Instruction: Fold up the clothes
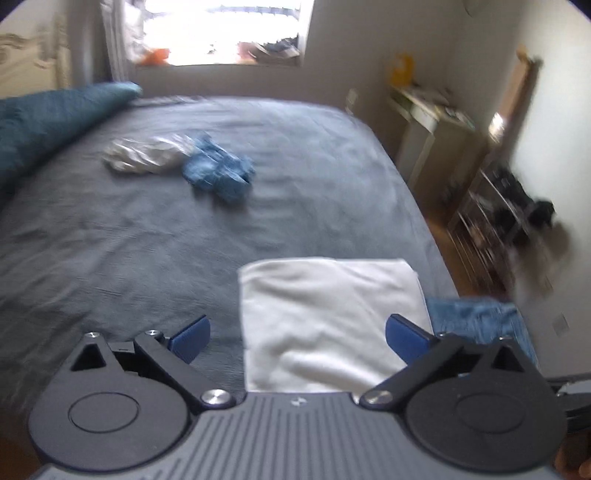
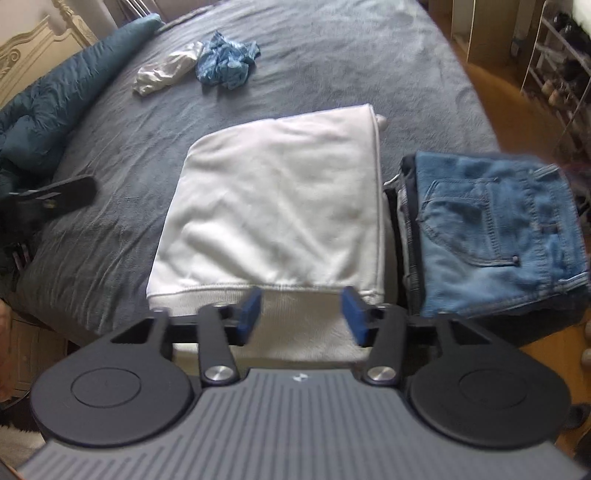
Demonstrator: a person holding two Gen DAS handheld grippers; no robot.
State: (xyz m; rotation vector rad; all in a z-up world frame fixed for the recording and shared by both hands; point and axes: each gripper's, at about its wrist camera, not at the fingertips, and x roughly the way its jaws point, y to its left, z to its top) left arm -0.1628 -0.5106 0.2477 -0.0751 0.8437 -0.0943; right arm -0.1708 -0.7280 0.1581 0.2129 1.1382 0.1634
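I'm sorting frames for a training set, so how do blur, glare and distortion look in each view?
Left wrist view: the window is blown out to white, the shelves at right are smeared by motion blur, and the white sweatshirt reads soft. Right wrist view: sharper, with jeans stitching legible; the fisheye bows the bed edges.

We find no text, label, brand name or number that can be read in either view — only a small pale mark on the ribbed grey body of each gripper, too small and blurred for us to make out.
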